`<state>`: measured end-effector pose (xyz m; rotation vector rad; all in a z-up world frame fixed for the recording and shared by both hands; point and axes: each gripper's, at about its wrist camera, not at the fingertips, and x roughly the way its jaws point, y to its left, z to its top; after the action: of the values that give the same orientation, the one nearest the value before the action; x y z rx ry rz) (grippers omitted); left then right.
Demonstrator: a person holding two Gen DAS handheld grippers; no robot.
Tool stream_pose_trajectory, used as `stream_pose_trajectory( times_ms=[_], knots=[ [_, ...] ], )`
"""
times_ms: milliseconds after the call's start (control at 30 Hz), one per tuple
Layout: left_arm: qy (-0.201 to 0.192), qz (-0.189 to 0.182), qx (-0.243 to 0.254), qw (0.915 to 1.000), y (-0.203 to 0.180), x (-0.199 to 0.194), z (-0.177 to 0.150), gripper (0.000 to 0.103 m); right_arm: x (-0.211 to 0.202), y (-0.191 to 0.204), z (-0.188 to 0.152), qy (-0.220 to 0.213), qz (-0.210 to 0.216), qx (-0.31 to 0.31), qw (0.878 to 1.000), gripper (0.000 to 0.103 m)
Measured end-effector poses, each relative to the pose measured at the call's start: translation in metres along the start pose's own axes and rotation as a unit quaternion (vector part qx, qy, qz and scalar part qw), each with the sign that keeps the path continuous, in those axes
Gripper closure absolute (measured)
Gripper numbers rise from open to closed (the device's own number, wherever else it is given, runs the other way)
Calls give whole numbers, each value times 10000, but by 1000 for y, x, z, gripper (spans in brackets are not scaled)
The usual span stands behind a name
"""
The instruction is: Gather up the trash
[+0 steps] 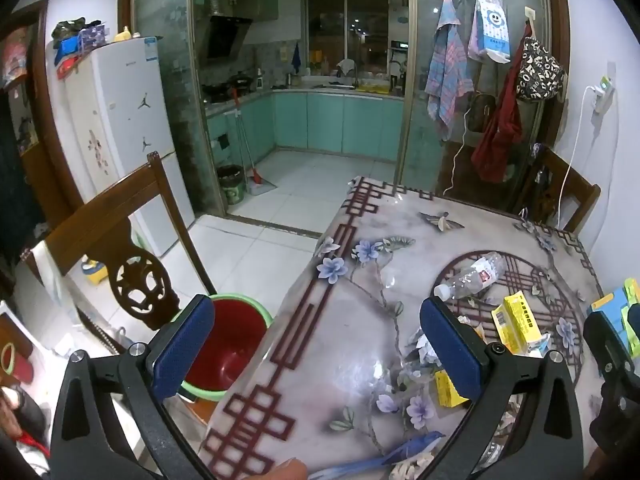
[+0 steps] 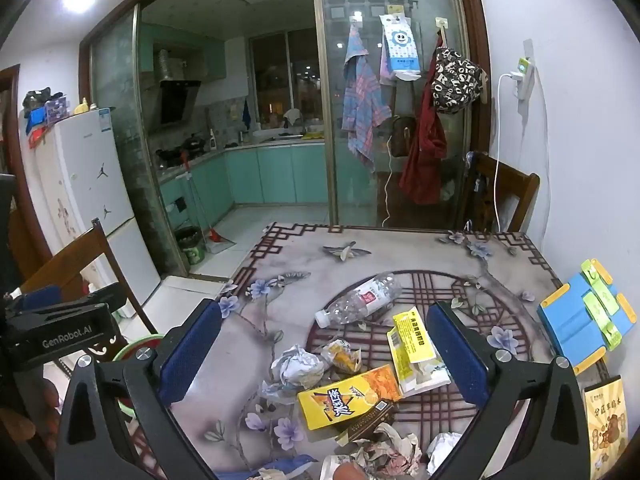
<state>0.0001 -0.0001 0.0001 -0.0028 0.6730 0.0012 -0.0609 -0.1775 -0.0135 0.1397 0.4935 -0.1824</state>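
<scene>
My left gripper (image 1: 316, 340) is a black frame with 2 angled arms, each ending in a flat finger faced with a blue textured pad (image 1: 182, 346). Round silver screws (image 1: 137, 347) sit at the finger hinges. My right gripper (image 2: 324, 352) has the same black arms, blue pads and silver screws. In the right wrist view, the left unit's black side carries white "GenRobot.AI" lettering (image 2: 67, 341).

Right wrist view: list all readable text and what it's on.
"GenRobot.AI": on the left tool's black body.
"冰红茶": on the yellow drink carton.
"分区草稿本": on the notebook at the table's right edge.
Plastic bottle label, yellow wrapper, fridge sticker: too small or blurred to read.
</scene>
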Motion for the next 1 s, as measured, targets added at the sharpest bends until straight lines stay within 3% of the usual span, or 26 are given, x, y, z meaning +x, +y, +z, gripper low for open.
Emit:
stream_pose_trajectory(
  times_ms=[1000],
  knots=[
    [-31, 18, -15, 10000, -3, 0, 6, 0, 5, -2, -1, 8, -7, -14, 10000, 0]
  ],
)
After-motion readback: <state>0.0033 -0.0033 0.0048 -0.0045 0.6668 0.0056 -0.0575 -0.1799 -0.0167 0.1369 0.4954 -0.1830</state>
